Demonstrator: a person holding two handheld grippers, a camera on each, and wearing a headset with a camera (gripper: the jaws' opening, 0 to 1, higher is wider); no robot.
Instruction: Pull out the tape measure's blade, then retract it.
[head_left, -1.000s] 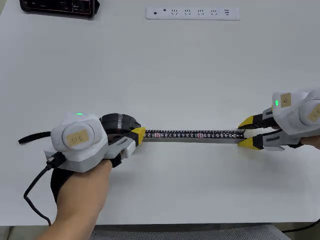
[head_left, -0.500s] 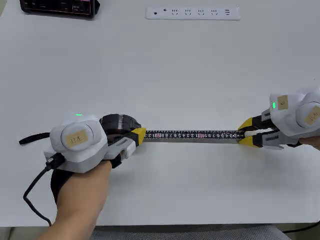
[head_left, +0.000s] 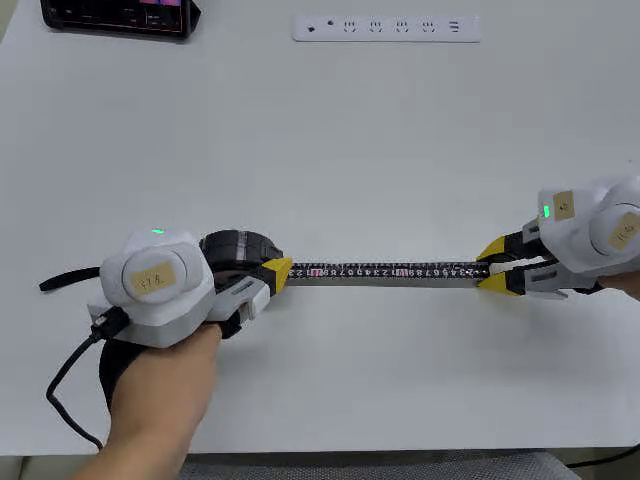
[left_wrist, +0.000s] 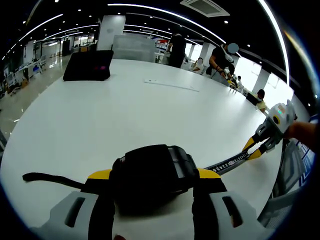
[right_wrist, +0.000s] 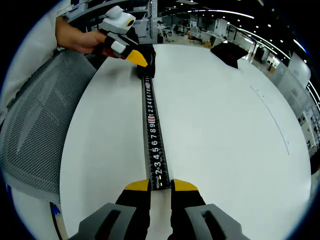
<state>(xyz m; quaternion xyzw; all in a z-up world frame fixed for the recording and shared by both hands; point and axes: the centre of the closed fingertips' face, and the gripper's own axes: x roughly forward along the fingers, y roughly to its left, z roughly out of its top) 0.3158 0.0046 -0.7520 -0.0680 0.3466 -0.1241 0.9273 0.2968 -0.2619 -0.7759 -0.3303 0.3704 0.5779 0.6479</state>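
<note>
While the tape measure's blade (head_left: 385, 271) lies stretched flat along the white table (head_left: 330, 150), the first half of the job looks done. The left gripper (left_wrist: 155, 176) has its fingers (left_wrist: 210, 174) clamped on either side of the black case (head_left: 238, 250), holding it on the table just ahead of the person's left hand (head_left: 165, 385). The right gripper (head_left: 494, 266) pinches the blade's free end, well apart from the case. Numbered markings run in a straight line between the two. Retraction, by this reading, is yet to begin: the blade must travel back into the case, and whether a lock holds it out cannot be told. A power strip (head_left: 386, 26) sits near the table's far edge.
</note>
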